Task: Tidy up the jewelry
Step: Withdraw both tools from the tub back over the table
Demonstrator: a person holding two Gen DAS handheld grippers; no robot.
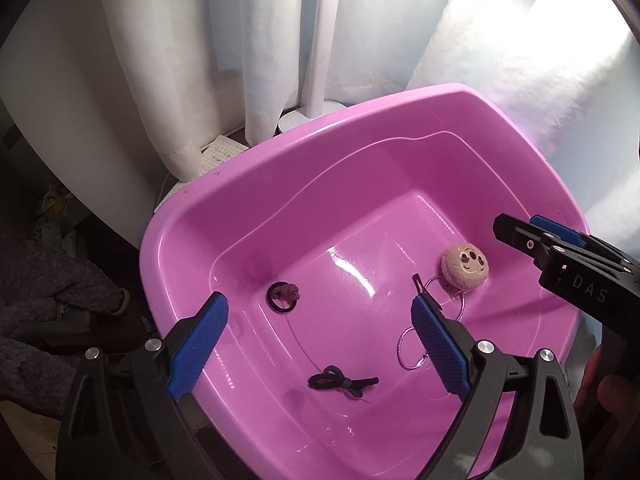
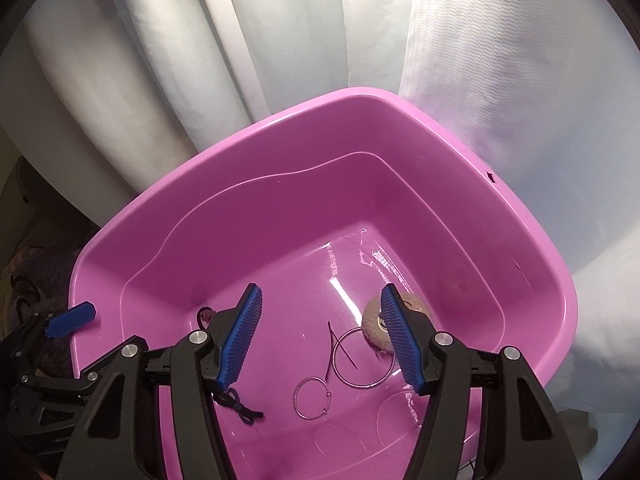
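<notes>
A pink plastic tub (image 1: 248,168) (image 2: 132,216) holds the jewelry. On its floor lie a beige round plush charm (image 1: 465,267) (image 2: 414,305), two silver hoop rings (image 1: 405,349) (image 2: 362,358), a black hair pin (image 2: 331,344), a dark knotted hair tie (image 1: 342,383) (image 2: 240,400) and a dark ring with a pink knot (image 1: 283,295) (image 2: 206,314). My left gripper (image 1: 320,340) is open and empty above the tub's near left side. My right gripper (image 2: 320,336) is open and empty above the hoops; it also shows in the left wrist view (image 1: 560,256).
White curtains (image 1: 280,40) (image 2: 500,80) hang behind the tub. A white lamp base (image 1: 308,114) stands behind the tub's far edge. Dark clutter (image 1: 52,300) lies at the left.
</notes>
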